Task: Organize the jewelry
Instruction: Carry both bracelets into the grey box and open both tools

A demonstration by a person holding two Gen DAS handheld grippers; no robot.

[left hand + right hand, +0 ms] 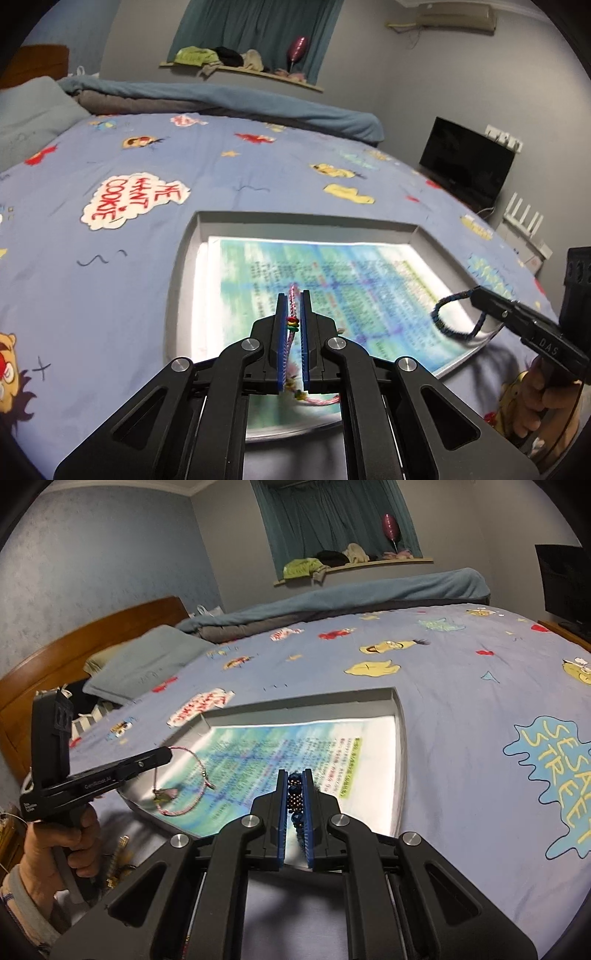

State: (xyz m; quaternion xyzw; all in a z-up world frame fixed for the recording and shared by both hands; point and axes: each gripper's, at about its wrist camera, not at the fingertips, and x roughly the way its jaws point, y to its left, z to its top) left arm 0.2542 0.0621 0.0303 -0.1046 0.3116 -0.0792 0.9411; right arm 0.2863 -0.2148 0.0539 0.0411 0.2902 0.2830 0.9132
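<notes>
Both tongs clamped, left tongs (294, 301) pink bracelet (293, 295), right tongs (295, 779) dark beaded bracelet (294, 794)

Dim indoor light, glare on the tray's paper (314, 273), motion blur, fisheye edges dark and bent

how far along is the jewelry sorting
Nothing looks put away yet: only a printed sheet shows in the grey tray. In hand: the left claw pinches a pink cord bracelet, the right claw a dark beaded bracelet, both over the tray. Left: setting both down.
</notes>
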